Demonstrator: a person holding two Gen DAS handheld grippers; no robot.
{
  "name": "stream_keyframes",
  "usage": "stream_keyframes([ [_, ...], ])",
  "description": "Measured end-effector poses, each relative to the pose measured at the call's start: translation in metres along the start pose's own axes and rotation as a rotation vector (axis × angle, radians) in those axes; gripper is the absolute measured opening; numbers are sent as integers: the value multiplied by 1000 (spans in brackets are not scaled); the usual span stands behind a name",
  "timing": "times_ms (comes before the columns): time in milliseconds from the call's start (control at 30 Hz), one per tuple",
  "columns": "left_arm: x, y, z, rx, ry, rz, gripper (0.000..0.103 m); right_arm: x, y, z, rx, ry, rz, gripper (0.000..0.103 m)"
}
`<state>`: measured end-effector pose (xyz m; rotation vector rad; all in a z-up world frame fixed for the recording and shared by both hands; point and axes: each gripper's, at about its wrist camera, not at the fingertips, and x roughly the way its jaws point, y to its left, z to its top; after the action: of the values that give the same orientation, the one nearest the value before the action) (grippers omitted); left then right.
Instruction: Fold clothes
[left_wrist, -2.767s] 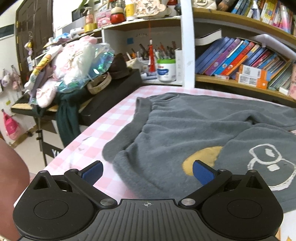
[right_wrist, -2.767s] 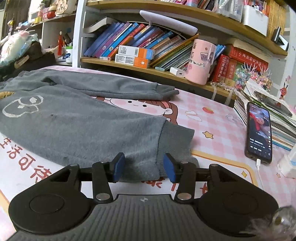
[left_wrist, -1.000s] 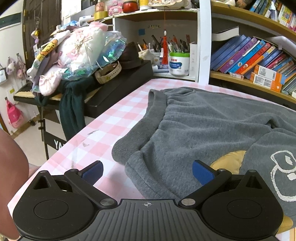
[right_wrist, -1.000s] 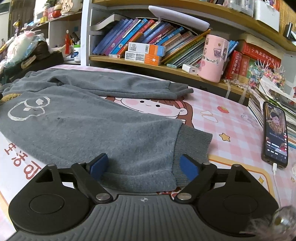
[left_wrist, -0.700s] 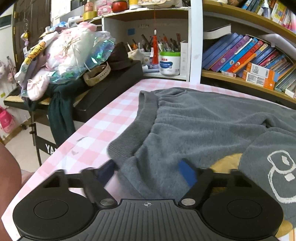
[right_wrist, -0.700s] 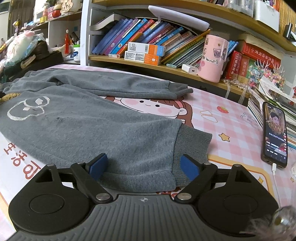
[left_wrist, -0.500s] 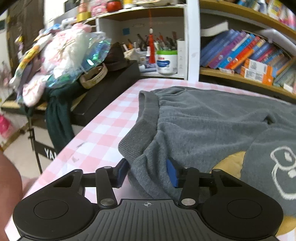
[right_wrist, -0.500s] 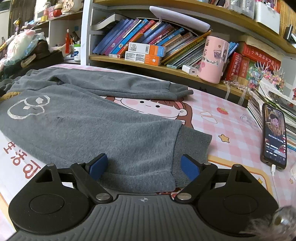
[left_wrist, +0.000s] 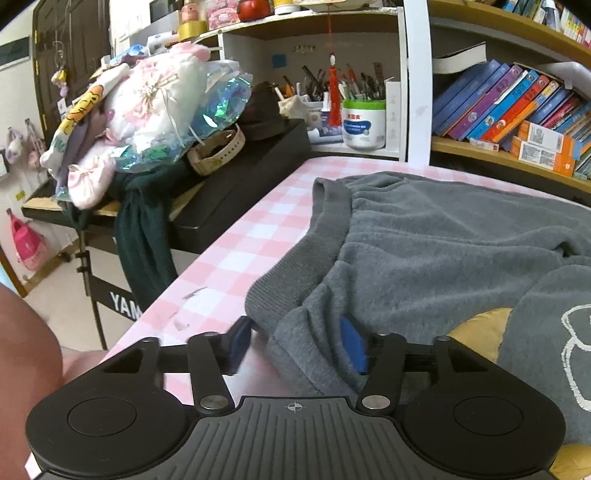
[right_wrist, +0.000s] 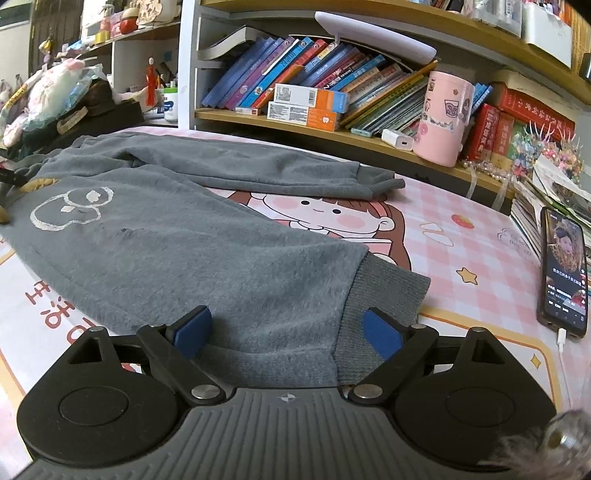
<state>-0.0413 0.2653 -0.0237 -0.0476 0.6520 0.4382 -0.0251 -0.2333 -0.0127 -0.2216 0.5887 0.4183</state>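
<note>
Grey fleece trousers spread flat on pink checked tablecloth. Left gripper opening, bunched waistband corner between its blue pads, grip not clamped. Right gripper wide apart, opening slightly, straddling near ribbed ankle cuff, pads clear of it.

One pair of grey sweatpants ahead of two grippers; one phone; one pink cup beyond.

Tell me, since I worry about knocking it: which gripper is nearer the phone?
Right. The right gripper sits at the trouser cuff near the phone; the left gripper is at the waistband end.
</note>
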Motion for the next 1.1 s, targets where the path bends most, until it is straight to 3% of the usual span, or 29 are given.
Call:
stream_keyframes([
  [67, -3, -2, 0, 18, 3, 22, 73, 0, 0, 0, 0, 1, -1, 90],
  [167, -17, -7, -2, 56, -33, 36, 84, 0, 0, -1, 3, 3, -1, 91],
  [367, -45, -19, -10, 107, -95, 30, 96, 1, 0, 0, 5, 5, -3, 92],
  [667, -61, -44, -18, 141, -116, -94, 101, 1, -2, 0, 14, 9, -4, 95],
  [1100, -55, -59, -27, 108, -103, -172, 101, 2, -1, 0, 9, 10, -18, 98],
])
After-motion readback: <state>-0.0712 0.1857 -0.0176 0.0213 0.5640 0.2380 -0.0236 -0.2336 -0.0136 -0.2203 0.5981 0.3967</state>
